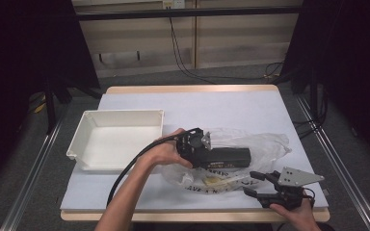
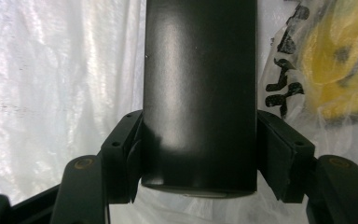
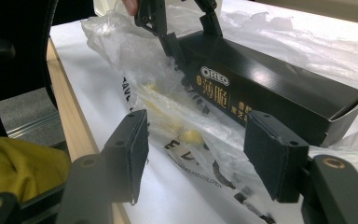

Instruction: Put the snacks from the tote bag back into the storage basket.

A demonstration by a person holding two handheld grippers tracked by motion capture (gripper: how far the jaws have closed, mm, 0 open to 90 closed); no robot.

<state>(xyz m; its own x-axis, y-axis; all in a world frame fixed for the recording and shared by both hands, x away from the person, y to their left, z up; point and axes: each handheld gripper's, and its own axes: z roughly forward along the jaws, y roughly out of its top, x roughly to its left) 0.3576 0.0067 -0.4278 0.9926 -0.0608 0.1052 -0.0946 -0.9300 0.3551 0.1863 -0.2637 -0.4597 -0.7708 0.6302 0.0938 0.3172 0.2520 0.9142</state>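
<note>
A long black Oreo box (image 1: 229, 157) lies level over a crumpled clear plastic bag (image 1: 270, 144) right of the table's middle. My left gripper (image 1: 212, 156) is shut on the box's left end. In the left gripper view both pads press the sides of the box (image 2: 198, 70), with the bag (image 2: 51, 93) behind it. My right gripper (image 1: 249, 183) rests near the front right edge, open, pointing left at the bag. In the right gripper view nothing is between its pads (image 3: 198, 149); beyond them lie the bag (image 3: 135, 42), the box (image 3: 270, 88) and the left gripper (image 3: 193, 37).
An empty white tray (image 1: 84, 130) stands at the table's left. Something yellow (image 2: 335, 70) sits inside the printed bag, under the box. The table (image 1: 197, 103) has a white cover, and its wooden front edge (image 3: 70, 116) runs close to my right gripper.
</note>
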